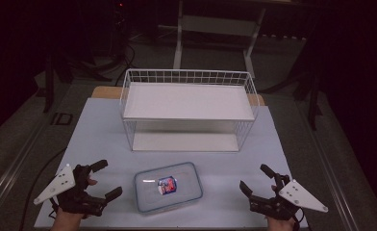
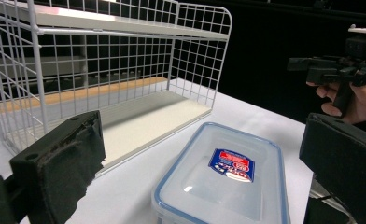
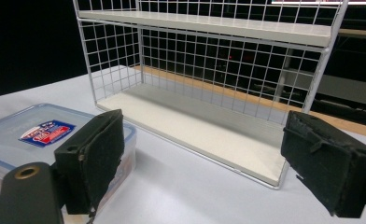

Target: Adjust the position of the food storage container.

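A lidded plastic container [image 1: 168,187] lies flat near the worktop's [image 1: 95,134] front edge, squarely between the left claw [image 1: 103,179] and the right claw [image 1: 257,179], both gaping wide and empty, flanking it for a two-sided lift toward the wire shelf rack [image 1: 188,109] at the far edge.

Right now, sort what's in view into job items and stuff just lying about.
Job items:
- clear lidded container
- left gripper, fingers open
- right gripper, fingers open
- white wire shelf rack, probably

Just lying about:
- table frame behind
- floor cables
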### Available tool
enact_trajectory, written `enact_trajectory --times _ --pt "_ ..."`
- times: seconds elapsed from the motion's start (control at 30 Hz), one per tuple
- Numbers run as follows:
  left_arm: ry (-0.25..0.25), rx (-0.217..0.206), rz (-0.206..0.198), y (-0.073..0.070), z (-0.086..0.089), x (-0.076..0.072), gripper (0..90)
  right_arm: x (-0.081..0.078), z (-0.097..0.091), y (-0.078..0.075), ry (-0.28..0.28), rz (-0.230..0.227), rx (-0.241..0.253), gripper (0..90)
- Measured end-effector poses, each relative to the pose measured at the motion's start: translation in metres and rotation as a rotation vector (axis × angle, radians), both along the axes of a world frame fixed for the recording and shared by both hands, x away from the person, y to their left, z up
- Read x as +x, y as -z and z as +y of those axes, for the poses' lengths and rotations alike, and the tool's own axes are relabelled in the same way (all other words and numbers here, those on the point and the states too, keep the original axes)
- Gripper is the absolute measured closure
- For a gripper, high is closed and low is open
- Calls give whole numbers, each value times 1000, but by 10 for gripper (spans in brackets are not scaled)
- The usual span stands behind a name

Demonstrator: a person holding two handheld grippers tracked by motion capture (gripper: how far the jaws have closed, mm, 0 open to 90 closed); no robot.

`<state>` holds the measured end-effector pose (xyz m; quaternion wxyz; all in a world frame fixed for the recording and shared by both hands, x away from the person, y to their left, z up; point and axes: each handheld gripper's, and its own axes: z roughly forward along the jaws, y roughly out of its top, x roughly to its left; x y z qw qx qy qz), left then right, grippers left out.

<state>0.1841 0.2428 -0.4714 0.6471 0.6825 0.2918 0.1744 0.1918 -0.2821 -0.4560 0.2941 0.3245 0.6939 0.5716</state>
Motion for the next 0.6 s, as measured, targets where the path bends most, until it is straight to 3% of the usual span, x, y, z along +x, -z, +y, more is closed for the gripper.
enact_trajectory --times 0.27,0.47,0.57,0.6 --pt "8 1 8 -3 -4 -4 0 -1 -1 0 11 3 0 132" --pt "50 57 31 -7 -10 -6 0 -1 -2 0 16 9 7 132" --pt "54 87 53 -5 -9 -6 69 -1 -2 0 17 7 9 132" --pt "62 94 58 -4 -8 -6 132 -1 -2 0 16 7 8 132"
